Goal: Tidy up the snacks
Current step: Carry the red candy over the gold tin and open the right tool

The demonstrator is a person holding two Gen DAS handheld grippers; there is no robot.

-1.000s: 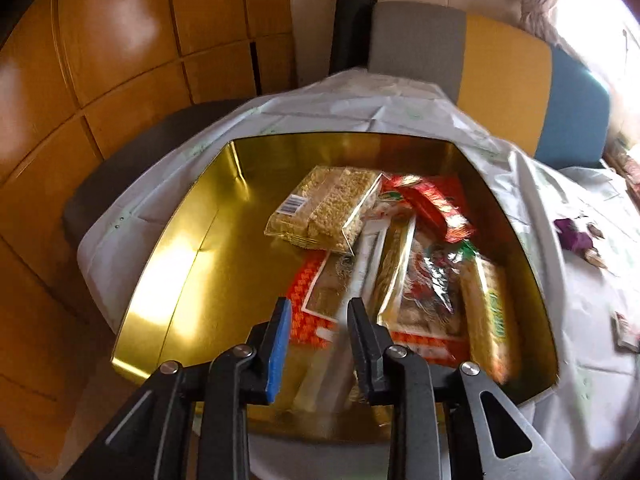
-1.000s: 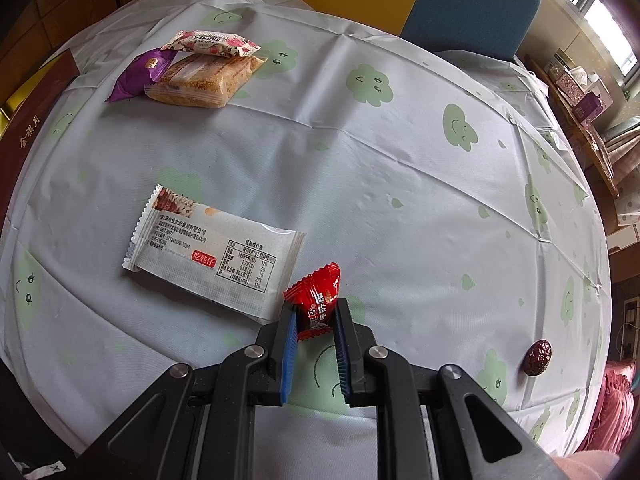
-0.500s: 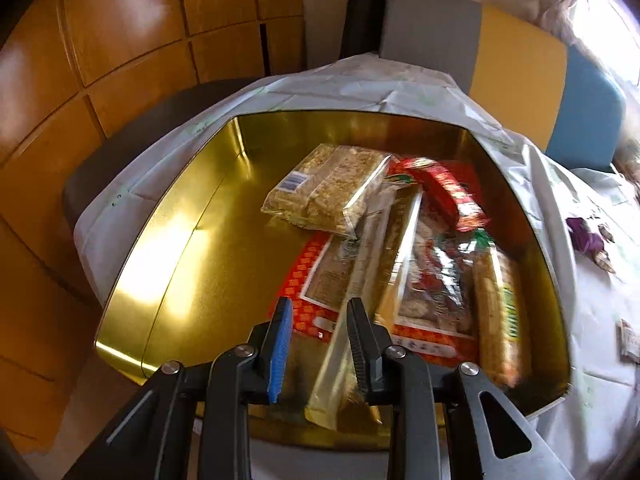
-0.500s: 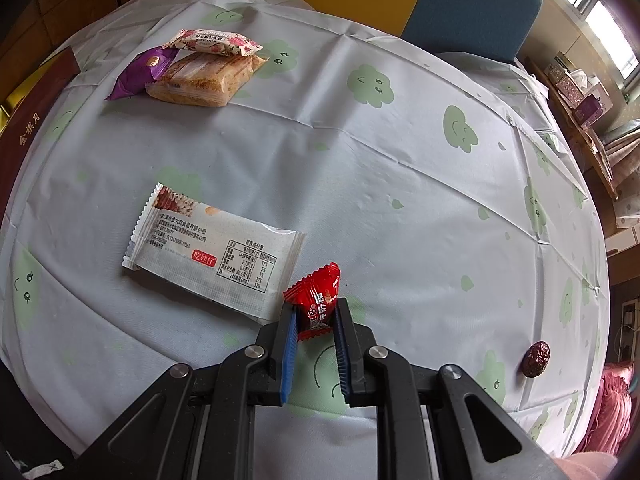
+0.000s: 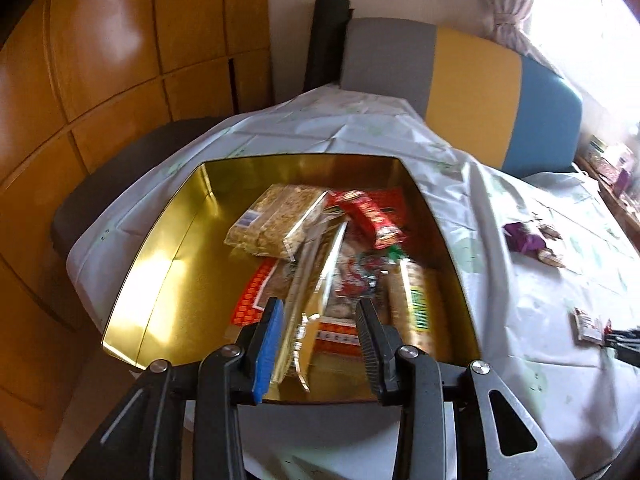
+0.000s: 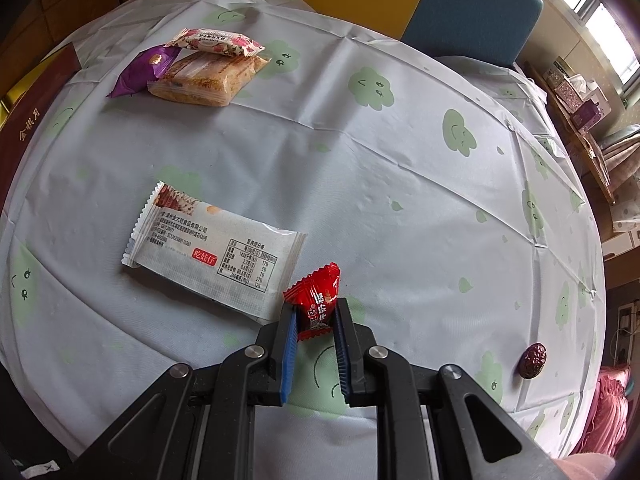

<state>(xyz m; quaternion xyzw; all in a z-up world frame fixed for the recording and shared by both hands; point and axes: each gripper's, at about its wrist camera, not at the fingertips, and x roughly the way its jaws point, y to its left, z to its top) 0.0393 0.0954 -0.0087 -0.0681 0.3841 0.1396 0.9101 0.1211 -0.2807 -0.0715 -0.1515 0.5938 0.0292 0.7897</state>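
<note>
A: What is the left gripper (image 5: 320,322) doing?

B: Its jaws have just been opening. They stand apart above the near end of the gold tin (image 5: 160,280), released. A long clear-and-gold packet (image 5: 308,320) lies in the tin between the fingers in the picture, but the pads do not press on it.

A: What else is in the tin?

B: A clear pack of grainy bars (image 5: 276,220) at centre, a red wrapper (image 5: 370,216) right of it, and a blurred green-labelled bar (image 5: 416,304) along the right wall.

A: And the right gripper (image 6: 316,314)?

B: Clenched on a small red candy (image 6: 316,300), lower centre of its view, with the candy's top sticking up past the fingertips.

A: What is still on the tablecloth (image 6: 360,160)?

B: A white packet (image 6: 212,252) just left of the candy. In the upper left, a purple wrapper (image 6: 140,72), a brown cake bar (image 6: 208,80) and a pink floral packet (image 6: 216,42) resting on it. A dried red date (image 6: 532,360) sits alone at lower right.
</note>
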